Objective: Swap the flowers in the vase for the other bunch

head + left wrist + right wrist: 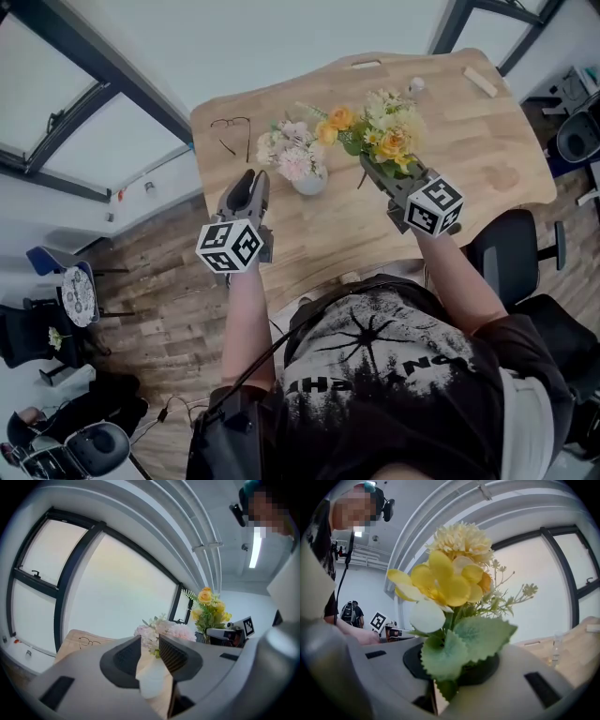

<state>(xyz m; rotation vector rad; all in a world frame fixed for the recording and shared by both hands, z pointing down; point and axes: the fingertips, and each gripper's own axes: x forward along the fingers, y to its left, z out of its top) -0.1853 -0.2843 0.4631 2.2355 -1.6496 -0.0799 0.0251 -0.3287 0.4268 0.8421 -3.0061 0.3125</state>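
Note:
A white vase [310, 182] with pink and white flowers [291, 150] stands on the wooden table [469, 141]. My left gripper [251, 174] hovers just left of the vase and points at it. Its jaws are apart, and the vase [152, 681] and pink flowers [161, 630] show through the gap of the left gripper [150, 641], with nothing pressed between the pads. My right gripper [372, 166] is shut on the stems of the yellow bunch [384, 136], held just right of the vase. In the right gripper view the yellow bunch [450, 588] rises from the right gripper [454, 667].
A pair of glasses [230, 127] lies on the table behind the left gripper. A small wooden block [480, 82] and a small clear object [415, 86] sit at the far edge. An office chair [525, 253] stands by the near right corner.

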